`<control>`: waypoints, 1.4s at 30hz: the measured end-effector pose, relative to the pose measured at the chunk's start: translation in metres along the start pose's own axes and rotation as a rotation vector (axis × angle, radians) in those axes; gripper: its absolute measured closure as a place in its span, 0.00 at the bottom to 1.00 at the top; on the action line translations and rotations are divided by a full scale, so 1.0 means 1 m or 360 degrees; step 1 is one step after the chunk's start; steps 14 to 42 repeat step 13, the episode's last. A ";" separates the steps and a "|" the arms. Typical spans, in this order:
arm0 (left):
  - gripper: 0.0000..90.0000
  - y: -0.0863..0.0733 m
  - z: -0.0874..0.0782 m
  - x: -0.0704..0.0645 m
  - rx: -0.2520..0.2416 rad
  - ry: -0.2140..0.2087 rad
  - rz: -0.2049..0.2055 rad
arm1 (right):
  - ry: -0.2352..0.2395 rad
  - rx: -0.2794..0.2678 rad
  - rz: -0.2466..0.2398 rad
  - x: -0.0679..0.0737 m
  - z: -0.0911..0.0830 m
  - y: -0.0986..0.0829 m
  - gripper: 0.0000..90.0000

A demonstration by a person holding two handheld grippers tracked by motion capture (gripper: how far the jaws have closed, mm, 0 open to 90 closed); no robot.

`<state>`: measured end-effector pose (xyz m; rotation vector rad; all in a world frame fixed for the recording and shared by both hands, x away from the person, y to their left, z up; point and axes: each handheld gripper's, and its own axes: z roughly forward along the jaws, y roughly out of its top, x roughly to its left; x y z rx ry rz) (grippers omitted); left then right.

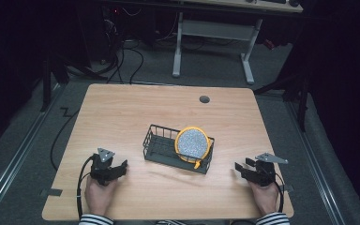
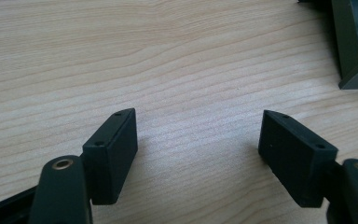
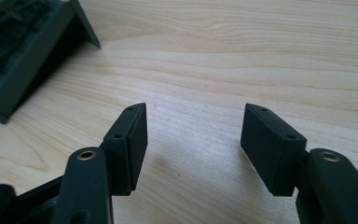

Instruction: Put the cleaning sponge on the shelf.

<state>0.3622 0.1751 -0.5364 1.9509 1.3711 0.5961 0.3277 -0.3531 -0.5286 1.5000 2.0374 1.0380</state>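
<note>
Two grippers, hand-held, at the table's [image 1: 122, 117] near edge: left gripper [image 1: 120, 168] and right gripper [image 1: 240, 168], jaws spread wide on each, gripping nothing. One dark wire basket [image 1: 158, 146] at table centre, between them. One speckled grey plate [image 1: 192, 144], yellow-rimmed, on edge inside the basket's right end.

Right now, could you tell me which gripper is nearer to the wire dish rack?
The left gripper is nearer, resting just off the left end of the wire dish rack. The right gripper sits farther away, past the rack's right end where the plate stands.
</note>
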 end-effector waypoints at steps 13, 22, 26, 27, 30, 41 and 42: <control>0.32 0.000 0.000 0.000 -0.0003 -0.0002 -0.0005 | -0.0136 0.0084 -0.0143 0.011 0.008 0.003 0.44; 0.32 0.000 0.000 0.000 -0.0003 -0.0002 -0.0005 | -0.0136 0.0084 -0.0143 0.011 0.008 0.003 0.44; 0.32 0.000 0.000 0.000 -0.0003 -0.0002 -0.0005 | -0.0136 0.0084 -0.0143 0.011 0.008 0.003 0.44; 0.32 0.000 0.000 0.000 -0.0003 -0.0002 -0.0005 | -0.0136 0.0084 -0.0143 0.011 0.008 0.003 0.44; 0.32 0.000 0.000 0.000 -0.0003 -0.0002 -0.0005 | -0.0136 0.0084 -0.0143 0.011 0.008 0.003 0.44; 0.32 0.000 0.000 0.000 -0.0003 -0.0002 -0.0005 | -0.0136 0.0084 -0.0143 0.011 0.008 0.003 0.44; 0.32 0.000 0.000 0.000 -0.0003 -0.0002 -0.0005 | -0.0136 0.0084 -0.0143 0.011 0.008 0.003 0.44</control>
